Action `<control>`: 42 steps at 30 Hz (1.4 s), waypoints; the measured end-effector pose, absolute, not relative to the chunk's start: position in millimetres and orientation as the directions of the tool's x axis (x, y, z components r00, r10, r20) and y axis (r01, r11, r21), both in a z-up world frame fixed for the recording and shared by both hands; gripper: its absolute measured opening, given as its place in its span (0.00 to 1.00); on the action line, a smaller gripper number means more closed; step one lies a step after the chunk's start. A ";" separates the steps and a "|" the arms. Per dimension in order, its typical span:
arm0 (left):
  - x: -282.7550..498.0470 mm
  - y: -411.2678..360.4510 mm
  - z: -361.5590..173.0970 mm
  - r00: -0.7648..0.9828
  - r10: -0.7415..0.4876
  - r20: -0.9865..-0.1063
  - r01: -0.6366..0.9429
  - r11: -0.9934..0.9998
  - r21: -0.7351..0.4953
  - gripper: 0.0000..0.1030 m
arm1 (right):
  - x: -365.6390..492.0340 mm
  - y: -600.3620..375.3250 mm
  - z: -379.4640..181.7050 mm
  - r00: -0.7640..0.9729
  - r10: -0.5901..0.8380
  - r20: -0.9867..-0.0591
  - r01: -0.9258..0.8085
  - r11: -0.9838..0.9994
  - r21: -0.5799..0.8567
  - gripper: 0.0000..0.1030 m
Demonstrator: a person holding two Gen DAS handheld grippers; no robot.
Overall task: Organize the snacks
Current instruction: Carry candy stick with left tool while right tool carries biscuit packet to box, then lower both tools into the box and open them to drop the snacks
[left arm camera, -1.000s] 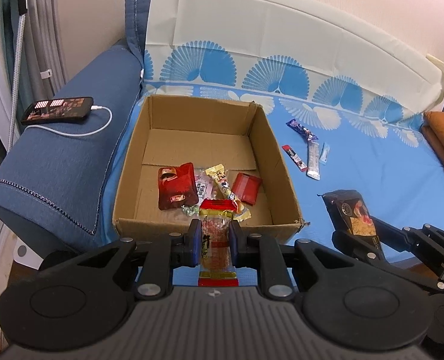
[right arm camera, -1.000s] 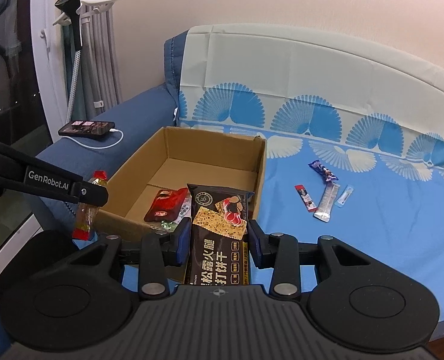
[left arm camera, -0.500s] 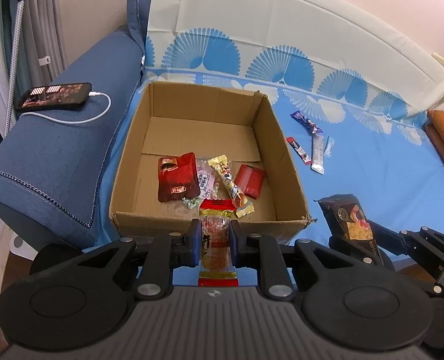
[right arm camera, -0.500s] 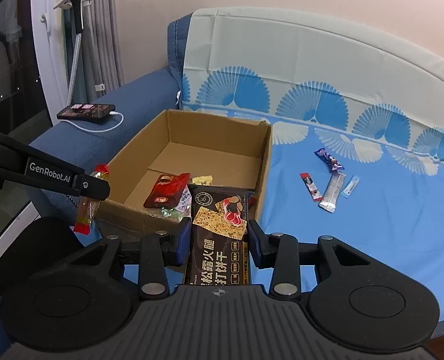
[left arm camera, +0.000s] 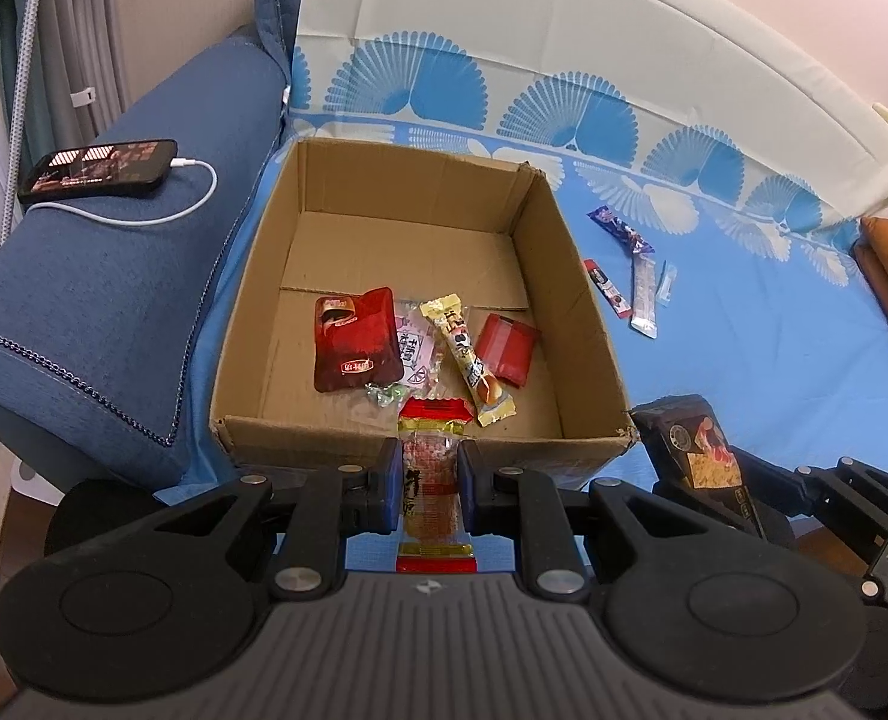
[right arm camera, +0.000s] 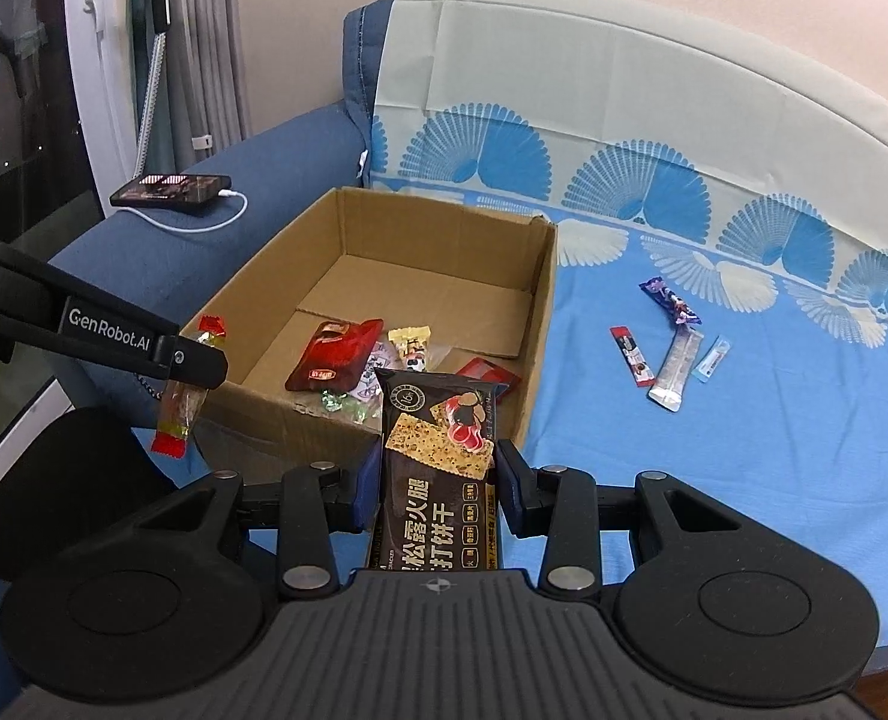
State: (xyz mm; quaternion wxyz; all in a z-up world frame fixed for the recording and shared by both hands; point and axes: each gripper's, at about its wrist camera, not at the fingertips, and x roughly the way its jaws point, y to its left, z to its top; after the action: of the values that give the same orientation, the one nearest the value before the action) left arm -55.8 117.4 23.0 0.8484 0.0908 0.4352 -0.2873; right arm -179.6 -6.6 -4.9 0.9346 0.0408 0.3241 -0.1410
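The left gripper (left arm camera: 429,477) clamps a clear red-ended snack packet (left arm camera: 433,483). The right gripper (right arm camera: 437,483) (beside the cardboard box (right arm camera: 537,324)) grips a dark cracker pack (right arm camera: 438,468).

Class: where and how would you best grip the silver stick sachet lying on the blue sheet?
Grip the silver sachet across its narrow width at mid-length, coming from above. It lies flat and long, with the red stick and small blue sachet close on either side, so keep the jaws narrow.

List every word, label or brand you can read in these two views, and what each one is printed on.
"GenRobot.AI": white lettering on the black left gripper finger.
"松露火腿" and "打饼干": large white characters on the dark brown cracker packet in the right gripper.
Print on the clear red-ended snack packet, the snacks in the cardboard box and the sachets on the blue sheet: too small.
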 end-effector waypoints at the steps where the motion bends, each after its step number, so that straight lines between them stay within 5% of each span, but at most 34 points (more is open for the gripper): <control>1: -55.2 117.4 22.3 0.454 -0.408 -0.792 0.566 0.819 -0.097 0.20 | -178.5 -6.6 -5.4 0.748 -0.236 -0.620 0.290 0.957 -0.015 0.41; 42: 71.0 65.8 14.0 0.471 -0.371 -0.800 0.474 0.872 -0.125 0.20 | -72.5 -51.0 -14.2 0.727 -0.211 -0.653 0.335 0.940 0.068 0.41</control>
State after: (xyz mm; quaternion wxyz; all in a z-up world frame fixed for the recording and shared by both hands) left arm 71.0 65.8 14.0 0.8558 0.0568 0.4510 -0.2470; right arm -72.5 -51.0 -14.2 0.9249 0.0909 0.3385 -0.1476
